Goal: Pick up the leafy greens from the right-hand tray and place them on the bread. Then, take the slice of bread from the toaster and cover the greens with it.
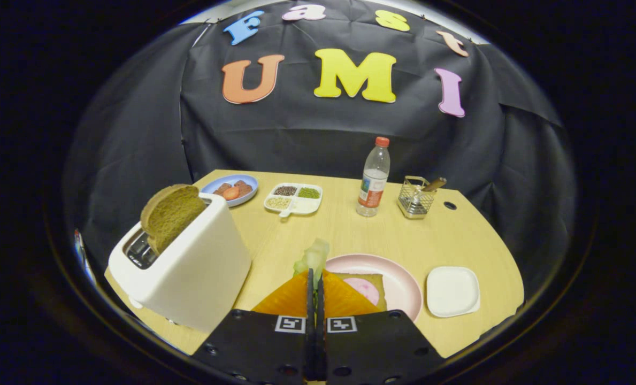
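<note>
My gripper (315, 278) is shut on the leafy greens (314, 255), a pale green leaf that sticks up from between the fingertips. It hangs over the left rim of the pink plate (403, 278). On that plate lies a slice of bread (374, 280) with a pink round slice (366, 290) on top, just right of the fingers. A brown bread slice (170, 214) stands out of the slot of the white toaster (189, 278) to the left. The white square tray (451, 291) to the right of the plate is bare.
At the back of the wooden table (344, 224) stand a blue plate of food (232, 190), a white divided dish of grains (293, 199), a water bottle (374, 179) and a wire basket (416, 199). Orange gripper parts (291, 299) cover the plate's near left.
</note>
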